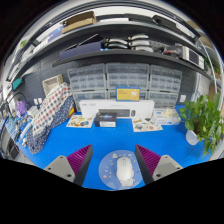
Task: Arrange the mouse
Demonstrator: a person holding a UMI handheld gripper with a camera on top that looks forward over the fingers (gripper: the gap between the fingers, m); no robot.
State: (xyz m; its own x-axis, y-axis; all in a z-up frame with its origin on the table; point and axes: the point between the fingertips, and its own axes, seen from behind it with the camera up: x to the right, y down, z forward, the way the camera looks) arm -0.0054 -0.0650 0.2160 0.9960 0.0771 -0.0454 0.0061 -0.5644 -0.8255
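One mouse point(125, 172), lying between the spread fingers of the gripper point(115, 162).

One step looks settled and one does not: the pale mouse sits on a round light mat point(110, 160) on the blue table point(170, 145), and both pads point(80, 160) stand clear of it with a gap at either side, so nothing is clamped. Whether this is the arranged spot or the place it waits to be lifted from cannot be judged (the task names no target). Beyond the fingers stand a white box-like unit point(115, 108), trays of small parts point(82, 121), a green plant point(205, 120) and a checked cloth point(50, 108); the trays' contents are too small to read, and the mouse's near end is cut off.
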